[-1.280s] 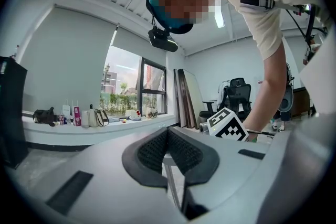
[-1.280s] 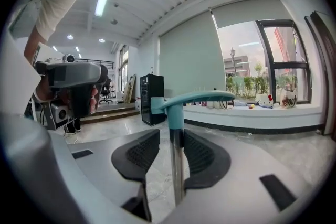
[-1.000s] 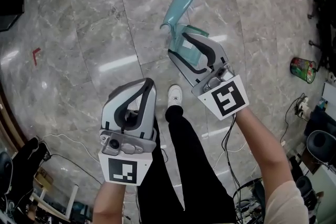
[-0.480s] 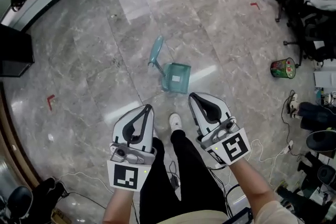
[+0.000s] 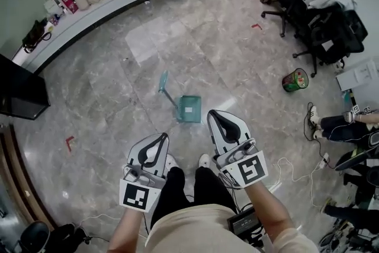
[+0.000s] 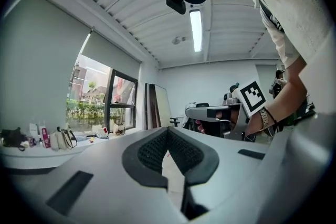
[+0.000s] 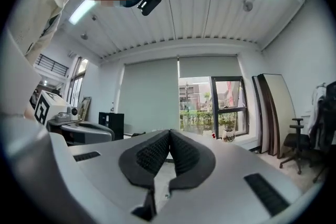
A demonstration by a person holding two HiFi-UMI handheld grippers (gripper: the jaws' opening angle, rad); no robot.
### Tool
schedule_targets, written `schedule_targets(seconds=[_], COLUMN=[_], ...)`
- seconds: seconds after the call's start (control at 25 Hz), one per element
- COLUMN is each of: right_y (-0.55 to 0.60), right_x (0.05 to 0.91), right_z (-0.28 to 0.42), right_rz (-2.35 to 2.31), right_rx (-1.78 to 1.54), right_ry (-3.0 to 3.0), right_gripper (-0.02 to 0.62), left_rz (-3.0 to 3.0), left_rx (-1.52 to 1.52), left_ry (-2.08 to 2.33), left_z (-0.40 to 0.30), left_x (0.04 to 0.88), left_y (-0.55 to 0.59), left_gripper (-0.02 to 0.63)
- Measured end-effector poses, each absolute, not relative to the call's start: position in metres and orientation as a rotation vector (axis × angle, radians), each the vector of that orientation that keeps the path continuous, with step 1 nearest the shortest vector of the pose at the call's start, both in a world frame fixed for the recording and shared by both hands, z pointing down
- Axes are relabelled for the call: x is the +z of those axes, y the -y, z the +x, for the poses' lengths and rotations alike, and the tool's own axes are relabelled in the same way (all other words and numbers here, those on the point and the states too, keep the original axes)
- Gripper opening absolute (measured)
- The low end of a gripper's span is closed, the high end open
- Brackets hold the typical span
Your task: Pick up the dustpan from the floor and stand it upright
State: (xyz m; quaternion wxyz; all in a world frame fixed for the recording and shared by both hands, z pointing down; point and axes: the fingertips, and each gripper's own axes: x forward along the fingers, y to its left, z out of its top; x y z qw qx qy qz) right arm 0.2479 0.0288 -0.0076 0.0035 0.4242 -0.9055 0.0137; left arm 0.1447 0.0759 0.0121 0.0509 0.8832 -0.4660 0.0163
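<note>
The teal dustpan [image 5: 189,109] stands alone on the grey marble floor [image 5: 118,86], a step ahead of the person's shoes. Its thin handle [image 5: 164,83] slants toward the upper left of the head view. Neither gripper touches it. My left gripper [image 5: 164,136] is held level near the waist, its jaws shut on nothing. My right gripper [image 5: 212,113] is beside it, a little farther forward, also shut and empty. In the left gripper view the ribbed pads [image 6: 157,147] meet, and the right gripper [image 6: 212,113] shows past them. The right gripper view has the pads [image 7: 182,153] pressed together.
Black office chairs [image 5: 314,21] stand at the far right and a green bin [image 5: 294,80] sits on the floor near them. A black cabinet [image 5: 21,95] is at the left. A curved window ledge [image 5: 106,0] carries bags. Cables [image 5: 287,166] lie at the lower right.
The right gripper has left the dustpan, which stays standing on the floor, and its jaws have shut. Both grippers have risen far above the floor as the person straightened up.
</note>
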Motion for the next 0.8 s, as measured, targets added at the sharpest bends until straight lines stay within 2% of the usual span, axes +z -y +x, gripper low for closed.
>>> schedule_targets(seconds=[0.32,0.8], right_y=[-0.084,-0.146], right_x=[-0.045,-0.043], right_z=[0.31,0.401], right_rz=[1.315,1.187], right_rx=[0.088,0.04], right_ry=[2.91,2.936], right_gripper=[0.017,0.017], left_rz=[2.698,2.713], left_rx=[-0.037,-0.03], left_ry=[1.528,1.612], left_z=[0.213,0.308], left_x=[-0.041,-0.047], left_y=[-0.101,-0.17], left_gripper=[0.011,0.011])
